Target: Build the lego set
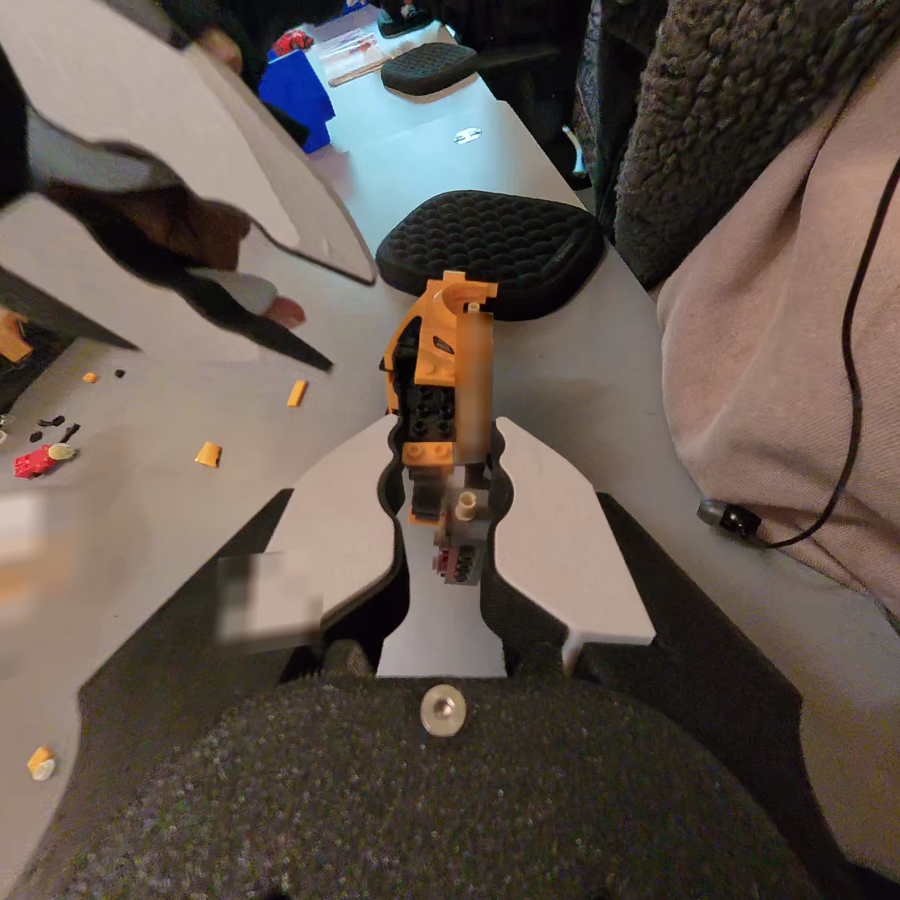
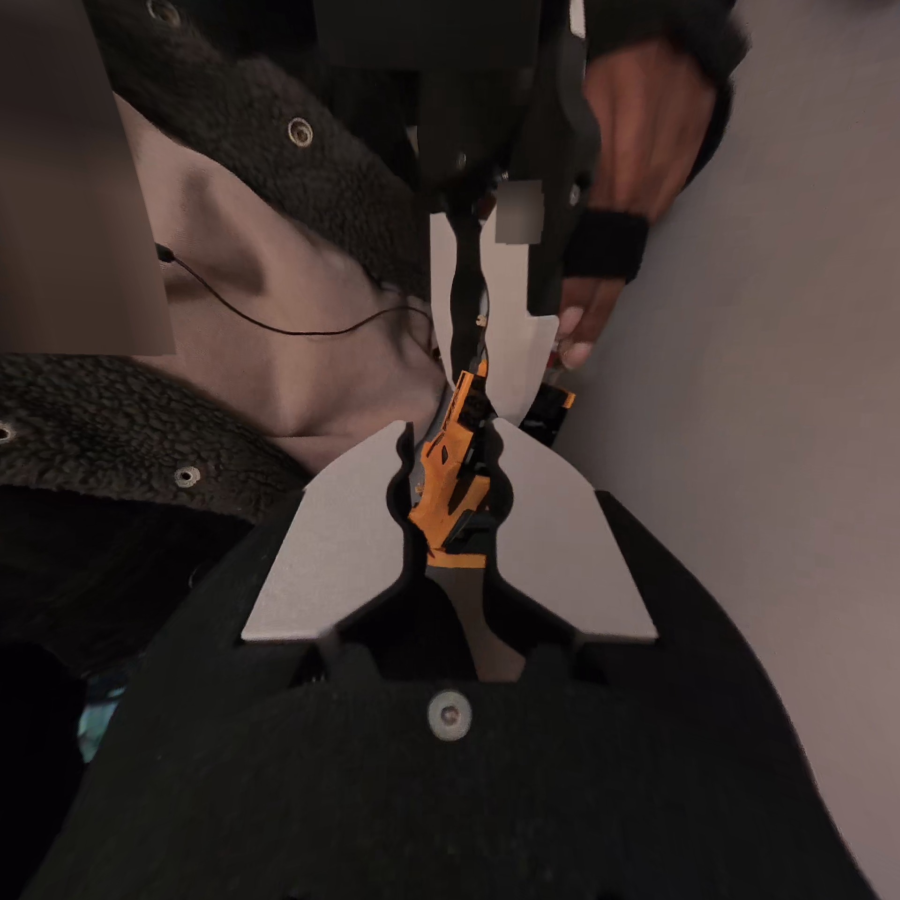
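My left gripper [image 1: 445, 423] is shut on an orange and black toy brick car model [image 1: 433, 350], holding its rear end above the grey table [image 1: 560, 384]. The nose of the model points away from me. My right gripper shows blurred at the left of this view [image 1: 292, 346], its tip apart from the model. In the right wrist view, my right gripper [image 2: 450, 428] is open. The model [image 2: 448, 482] shows between its fingers, with a gap at the left pad [image 2: 350, 526]. The left gripper [image 2: 482, 389] faces me there, held by a hand [image 2: 643, 126].
A black mesh pad [image 1: 487, 243] lies just beyond the model. Loose orange pieces [image 1: 297, 393] [image 1: 209, 454], small black bits and a red piece [image 1: 34, 460] lie at the left. A blue box [image 1: 292, 92] stands far back. A person's light garment with a cable [image 1: 779, 341] is close on the right.
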